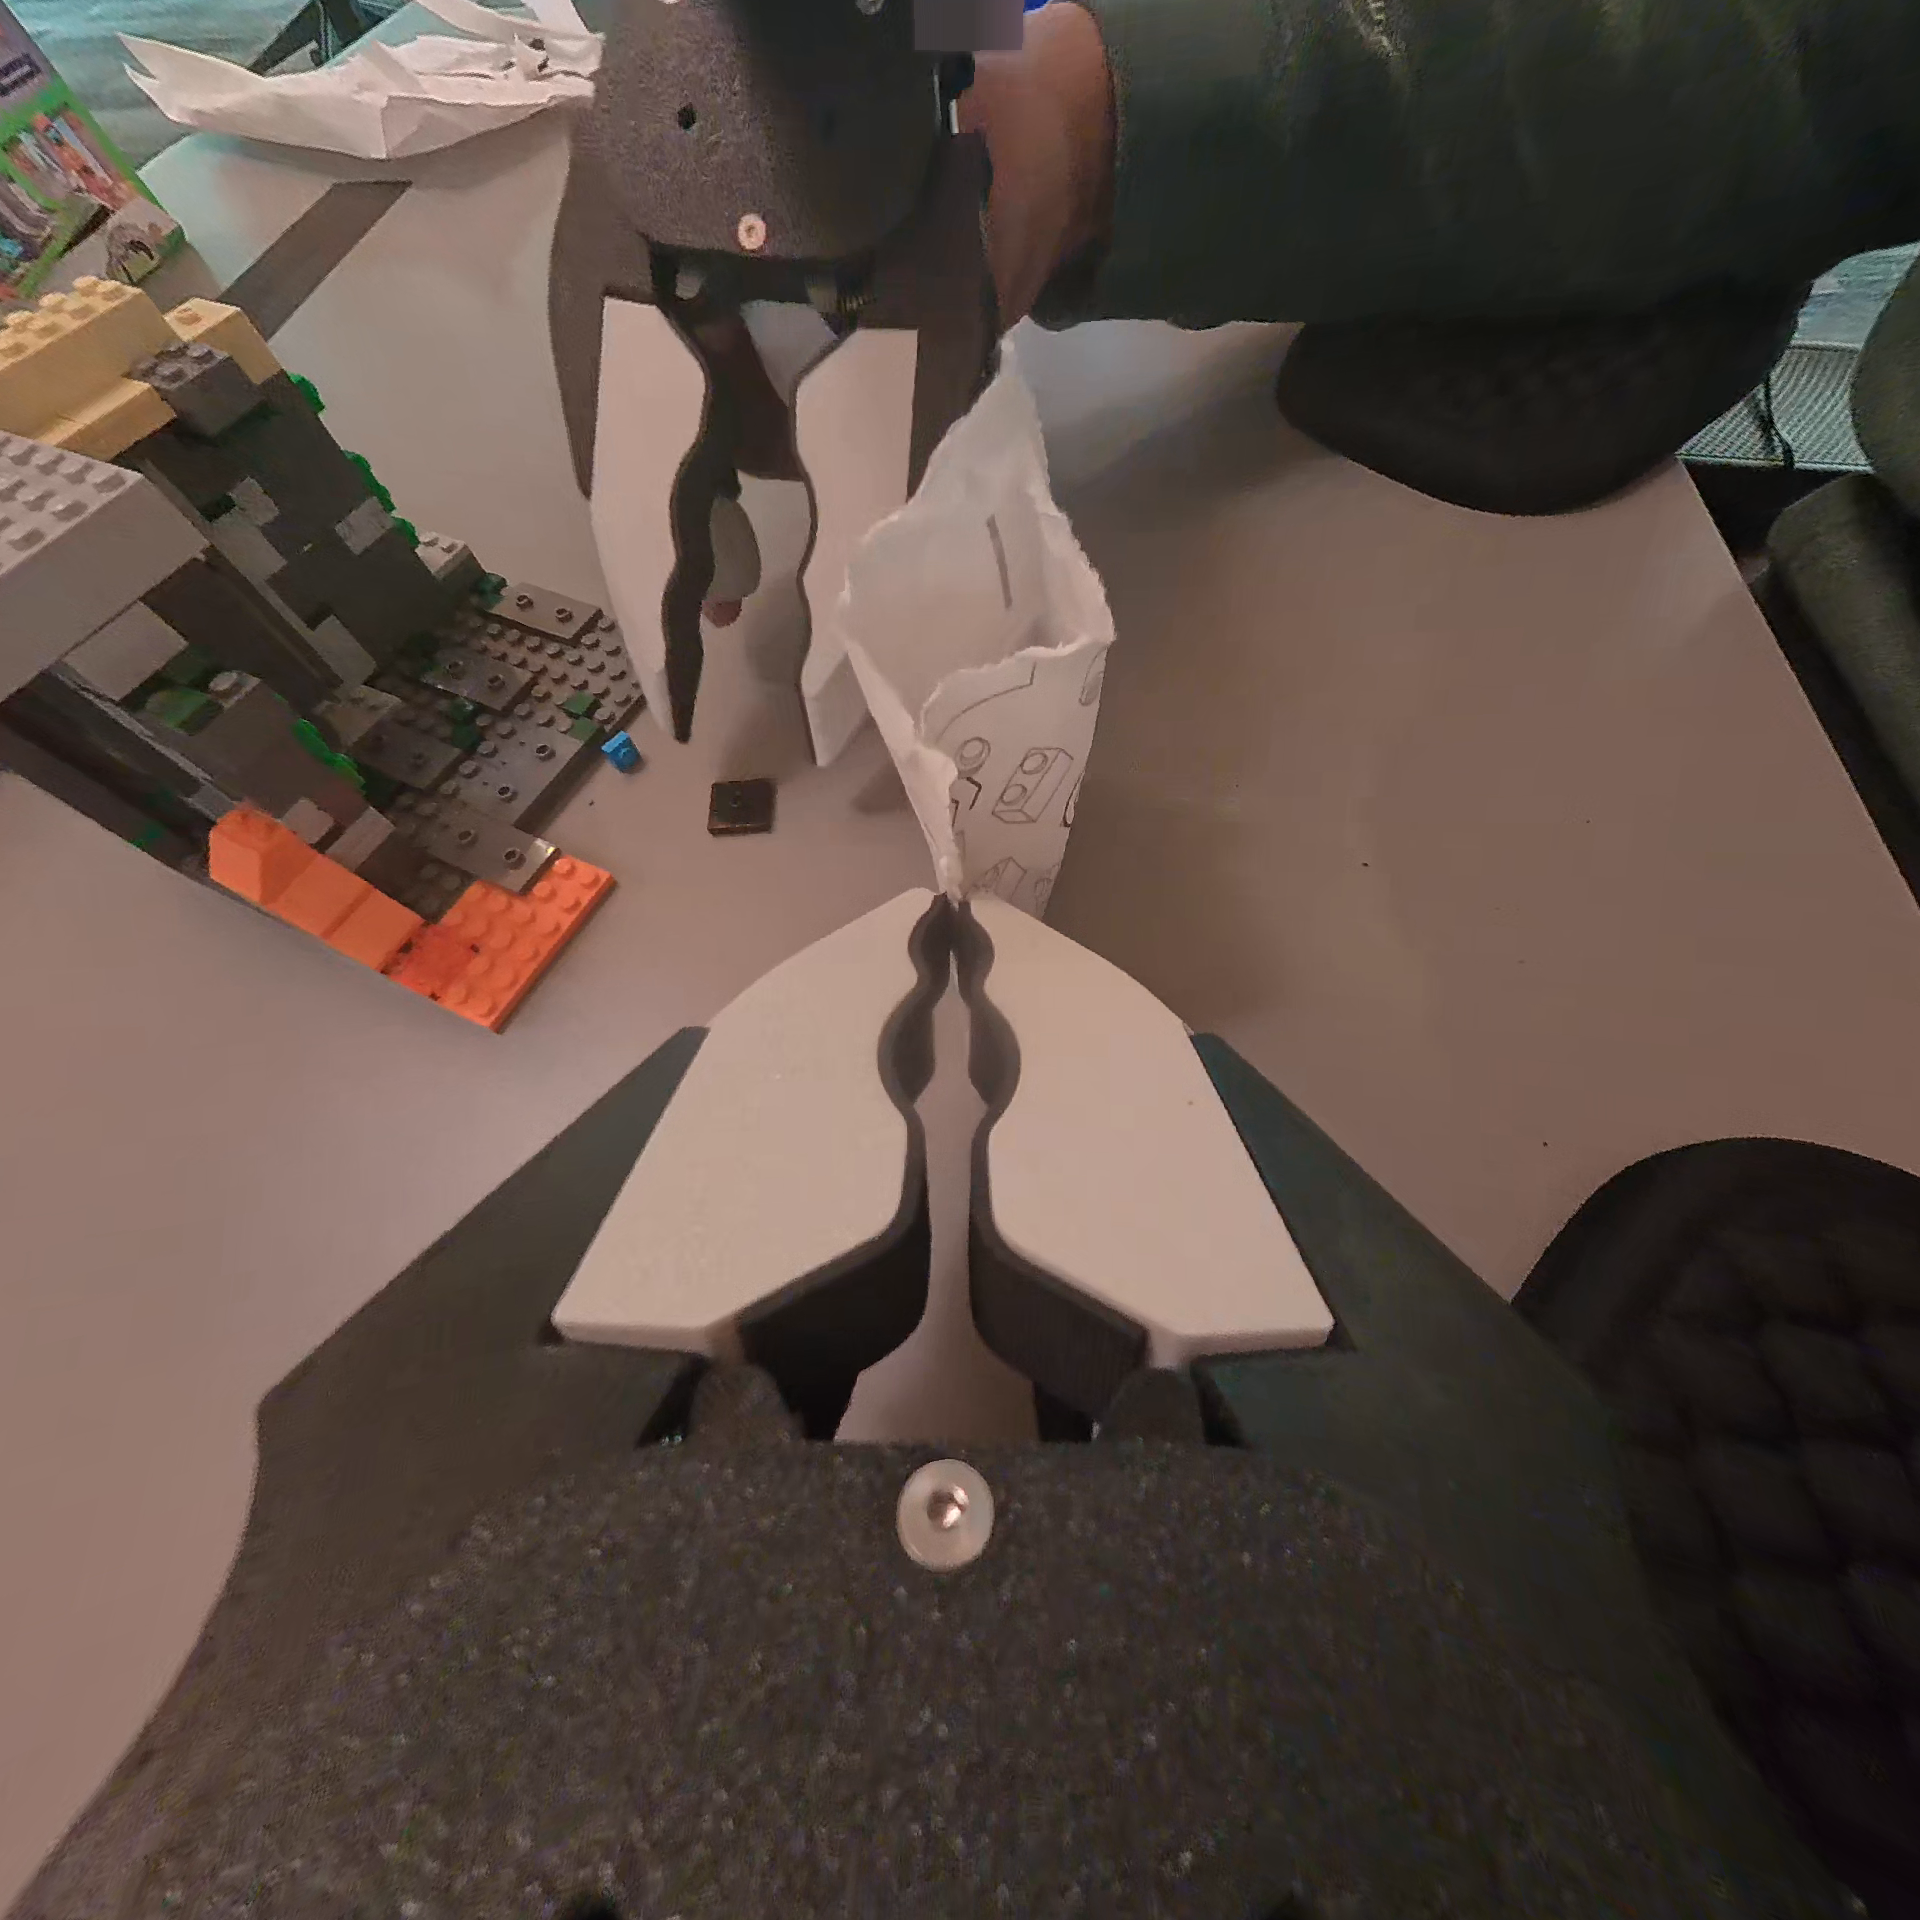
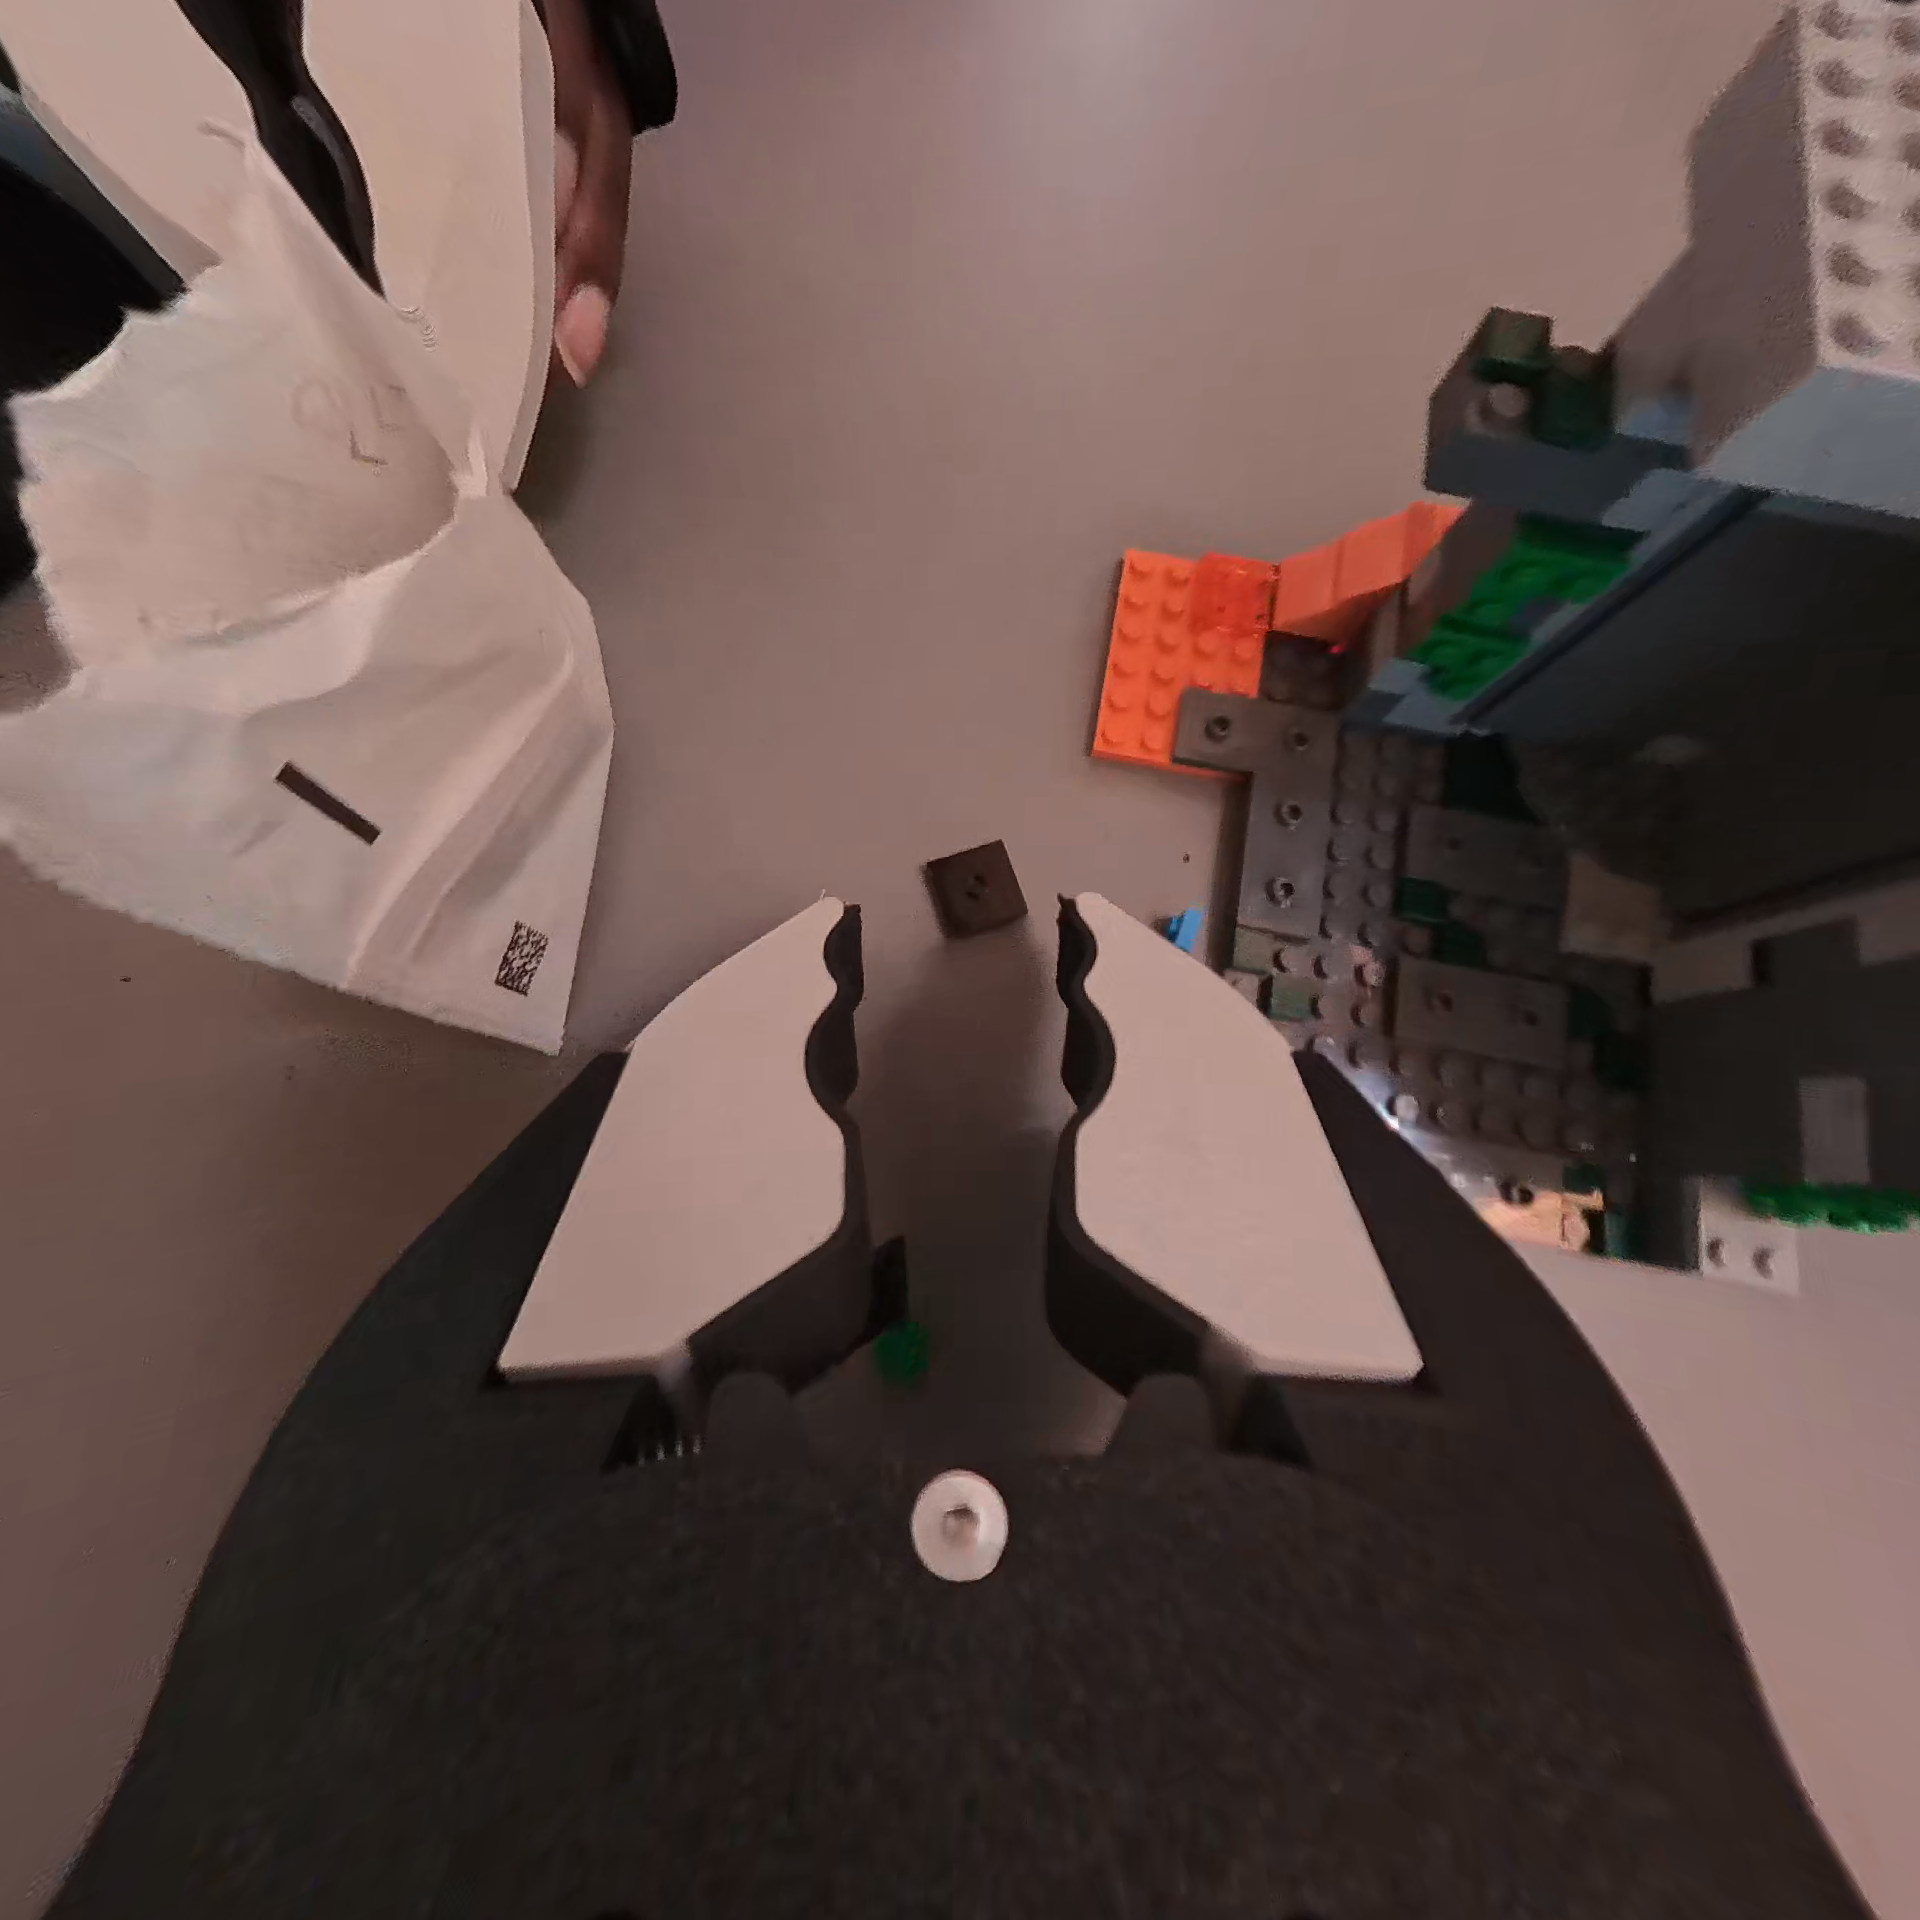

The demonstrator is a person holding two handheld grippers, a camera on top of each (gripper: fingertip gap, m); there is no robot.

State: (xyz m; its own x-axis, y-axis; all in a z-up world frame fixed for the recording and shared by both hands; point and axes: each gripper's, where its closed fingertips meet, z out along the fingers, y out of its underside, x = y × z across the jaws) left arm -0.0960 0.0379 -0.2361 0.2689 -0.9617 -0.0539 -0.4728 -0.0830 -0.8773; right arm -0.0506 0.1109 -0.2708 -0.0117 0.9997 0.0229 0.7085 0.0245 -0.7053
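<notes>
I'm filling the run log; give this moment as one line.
left tool: shut on torn white paper bag | right tool: open above small dark square tile | grey table: multicoloured brick model

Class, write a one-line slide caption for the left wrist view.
Left gripper, jaws shut on a torn white paper bag, faces the open right gripper beside a brick model.
</notes>
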